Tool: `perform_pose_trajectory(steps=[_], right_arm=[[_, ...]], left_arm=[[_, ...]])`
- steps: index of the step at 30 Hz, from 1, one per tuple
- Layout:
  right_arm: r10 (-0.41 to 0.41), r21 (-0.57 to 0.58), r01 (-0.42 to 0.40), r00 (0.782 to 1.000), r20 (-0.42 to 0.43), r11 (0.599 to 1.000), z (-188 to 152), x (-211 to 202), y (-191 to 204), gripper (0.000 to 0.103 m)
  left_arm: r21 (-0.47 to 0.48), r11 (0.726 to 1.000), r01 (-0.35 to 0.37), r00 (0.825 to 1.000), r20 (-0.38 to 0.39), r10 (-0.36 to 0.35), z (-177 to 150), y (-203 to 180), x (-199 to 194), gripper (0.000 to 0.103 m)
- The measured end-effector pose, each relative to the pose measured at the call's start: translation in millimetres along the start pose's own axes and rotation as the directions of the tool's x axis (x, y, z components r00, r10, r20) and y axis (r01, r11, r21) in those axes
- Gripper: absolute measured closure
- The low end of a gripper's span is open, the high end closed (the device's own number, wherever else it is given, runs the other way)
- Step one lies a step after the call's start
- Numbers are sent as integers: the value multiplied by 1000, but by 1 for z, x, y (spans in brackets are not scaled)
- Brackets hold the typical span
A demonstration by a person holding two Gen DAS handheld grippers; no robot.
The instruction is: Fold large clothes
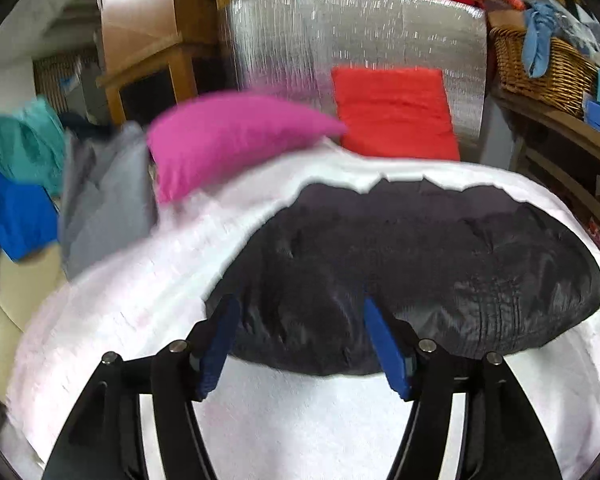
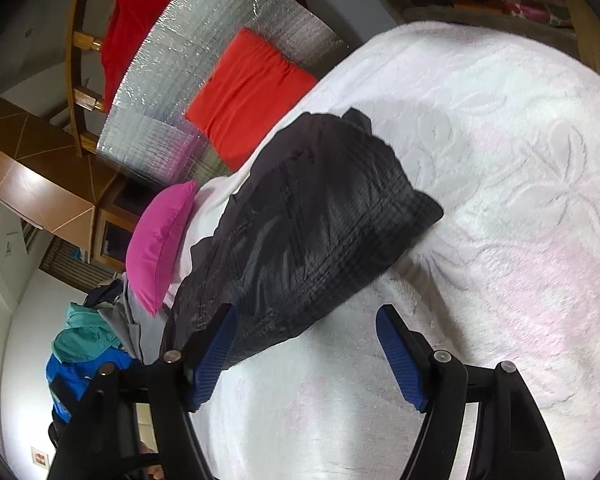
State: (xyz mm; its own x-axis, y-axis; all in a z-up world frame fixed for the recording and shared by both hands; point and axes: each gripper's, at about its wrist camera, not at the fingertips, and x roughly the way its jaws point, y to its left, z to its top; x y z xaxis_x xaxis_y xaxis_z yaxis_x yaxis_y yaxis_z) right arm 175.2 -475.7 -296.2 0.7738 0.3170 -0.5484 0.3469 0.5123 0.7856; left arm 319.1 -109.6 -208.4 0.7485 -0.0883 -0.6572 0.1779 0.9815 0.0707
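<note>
A black quilted jacket (image 1: 412,264) lies folded into a compact bundle on a white patterned blanket (image 1: 132,304). My left gripper (image 1: 300,320) is open just above the jacket's near edge, blue pads apart with nothing between them. In the right wrist view the same jacket (image 2: 312,232) lies on the blanket (image 2: 500,184). My right gripper (image 2: 306,320) is open over the jacket's near corner and holds nothing.
A pink pillow (image 1: 228,136) and a red cushion (image 1: 396,112) lie beyond the jacket, before a silver foil mat (image 1: 340,32). A grey garment (image 1: 104,200), teal and blue clothes (image 1: 16,192) are piled at left. A wicker basket (image 1: 548,68) stands at right.
</note>
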Motion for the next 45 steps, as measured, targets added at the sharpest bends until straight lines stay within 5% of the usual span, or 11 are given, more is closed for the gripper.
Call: perform_pose_trajectory(steps=[2, 5, 8, 15, 26, 37, 39, 41, 45], right_arm=[[-2, 19, 2, 1000, -16, 1000, 0, 8, -1, 28], [-6, 76, 9, 999, -39, 997, 1, 22, -6, 28], [-17, 102, 22, 999, -51, 995, 3, 39, -6, 28], [-68, 104, 77, 994, -85, 992, 8, 77, -4, 28], [-21, 200, 31, 998, -52, 979, 29, 98, -26, 28], [28, 281, -50, 996, 84, 958, 50, 115, -48, 26], [10, 250, -33, 996, 92, 968, 47, 113, -42, 28], [-18, 194, -1, 995, 99, 981, 47, 112, -33, 41], [-48, 121, 34, 992, 116, 992, 47, 104, -25, 53]], left_arm=[[-104, 991, 81, 989, -115, -93, -3, 12, 22, 33], [-315, 933, 172, 940, -230, -251, -13, 35, 51, 33], [-479, 858, 184, 904, -260, -339, -27, 57, 72, 33], [-656, 728, 198, 862, -237, -447, -48, 83, 107, 32], [-787, 566, 244, 843, -116, -526, -49, 105, 131, 24], [-864, 424, 271, 825, -19, -565, -54, 123, 150, 26], [-870, 416, 266, 828, -14, -560, -55, 125, 153, 34], [-870, 416, 263, 834, -12, -552, -56, 127, 154, 42], [-852, 450, 267, 847, -15, -532, -56, 122, 148, 57]])
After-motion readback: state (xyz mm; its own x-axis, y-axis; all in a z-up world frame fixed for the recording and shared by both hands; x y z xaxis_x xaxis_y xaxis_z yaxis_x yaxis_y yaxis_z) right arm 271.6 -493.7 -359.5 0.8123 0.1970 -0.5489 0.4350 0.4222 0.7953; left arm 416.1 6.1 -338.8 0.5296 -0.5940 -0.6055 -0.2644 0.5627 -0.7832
